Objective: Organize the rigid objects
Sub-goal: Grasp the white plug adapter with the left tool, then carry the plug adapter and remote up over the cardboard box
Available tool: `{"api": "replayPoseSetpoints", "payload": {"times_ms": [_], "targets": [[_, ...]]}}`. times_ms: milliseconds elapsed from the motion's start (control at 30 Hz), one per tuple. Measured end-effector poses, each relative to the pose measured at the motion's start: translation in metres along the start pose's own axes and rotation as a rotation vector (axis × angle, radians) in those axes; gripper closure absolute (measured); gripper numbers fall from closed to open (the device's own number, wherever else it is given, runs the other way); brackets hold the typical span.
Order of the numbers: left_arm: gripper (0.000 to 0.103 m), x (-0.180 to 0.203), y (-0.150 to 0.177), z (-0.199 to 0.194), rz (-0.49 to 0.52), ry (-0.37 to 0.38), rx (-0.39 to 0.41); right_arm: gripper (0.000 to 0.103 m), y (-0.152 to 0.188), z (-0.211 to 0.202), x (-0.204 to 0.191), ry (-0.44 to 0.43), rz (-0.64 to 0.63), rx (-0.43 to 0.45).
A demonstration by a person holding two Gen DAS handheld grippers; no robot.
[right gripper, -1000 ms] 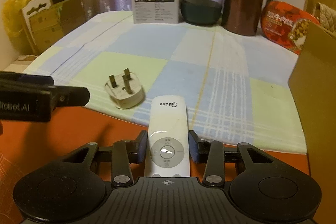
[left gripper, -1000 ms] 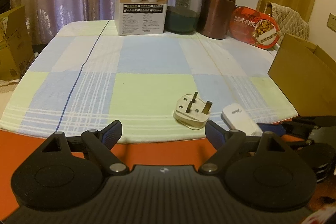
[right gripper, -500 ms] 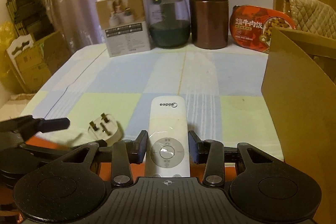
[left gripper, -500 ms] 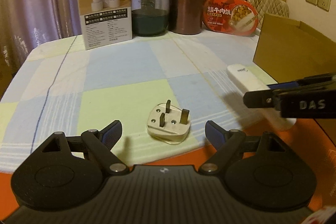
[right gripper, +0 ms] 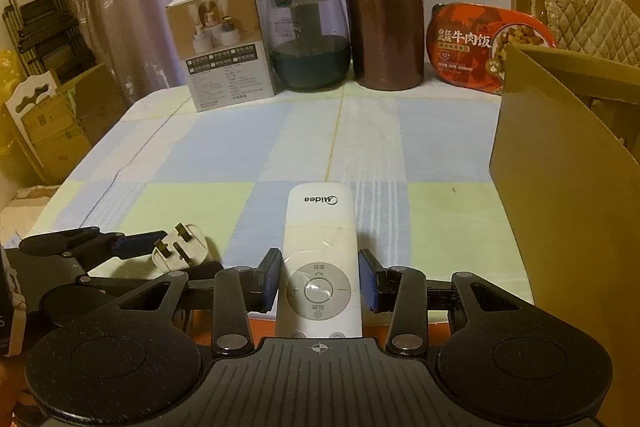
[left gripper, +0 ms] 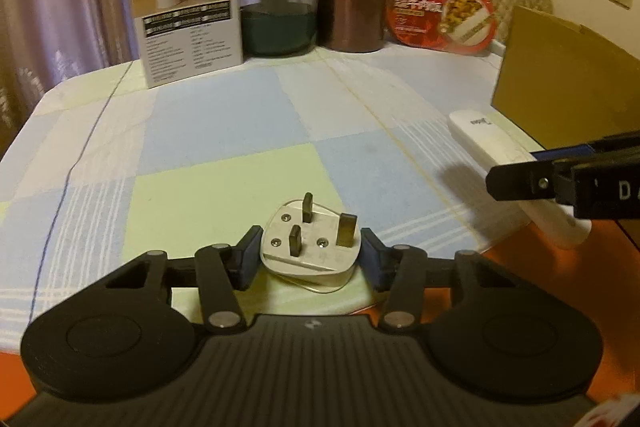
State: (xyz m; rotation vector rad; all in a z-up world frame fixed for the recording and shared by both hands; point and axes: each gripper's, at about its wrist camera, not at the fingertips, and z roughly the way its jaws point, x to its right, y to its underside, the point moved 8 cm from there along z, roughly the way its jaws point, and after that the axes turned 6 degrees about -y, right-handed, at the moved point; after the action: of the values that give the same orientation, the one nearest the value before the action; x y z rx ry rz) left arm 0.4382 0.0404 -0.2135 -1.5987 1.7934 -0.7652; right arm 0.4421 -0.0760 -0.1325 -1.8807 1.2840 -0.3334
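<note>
Plainly, our biggest worry sat low in the centre of the left wrist frame: the white three-pin plug adapter lay on its back near the near edge of the pastel checked tablecloth, pins up, while the left gripper was closing its jaws around it. The blue pads looked to be at its rounded flanks, though we could not tell whether they pressed yet. On that curved, tapering shell we judged the plug could squirt forward or tip as the squeeze finished, and being so close to the cloth's edge it might slide off.

Our right gripper was clamped on the white slim plastic remote control, low centre of the right wrist frame, lifted clear of the cloth. Gripped near its button end, it could pivot and droop. Its long axis ran straight up the frame, logo end pointing away toward the brown cardboard box side and back row. The plug's single large pin pointed toward the right of the left frame.
</note>
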Motion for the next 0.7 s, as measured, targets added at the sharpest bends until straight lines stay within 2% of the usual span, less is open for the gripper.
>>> {"api": "replayPoseSetpoints", "payload": {"times_ms": [167, 400, 533, 700], "targets": [[0.057, 0.001, 0.003, -0.009, -0.046, -0.014, -0.049, 0.066, -0.002, -0.003, -0.004, -0.005, -0.005, 0.008], [0.057, 0.009, 0.005, -0.048, -0.119, -0.034, -0.085, 0.066, -0.006, -0.025, -0.009, -0.012, 0.01, 0.035], [0.057, 0.02, 0.01, -0.082, -0.177, -0.045, -0.098, 0.066, -0.003, -0.052, -0.015, -0.013, 0.002, 0.056], [0.057, 0.038, 0.022, -0.131, -0.223, -0.044, -0.108, 0.066, 0.017, -0.103, -0.024, -0.011, -0.004, 0.067]]}}
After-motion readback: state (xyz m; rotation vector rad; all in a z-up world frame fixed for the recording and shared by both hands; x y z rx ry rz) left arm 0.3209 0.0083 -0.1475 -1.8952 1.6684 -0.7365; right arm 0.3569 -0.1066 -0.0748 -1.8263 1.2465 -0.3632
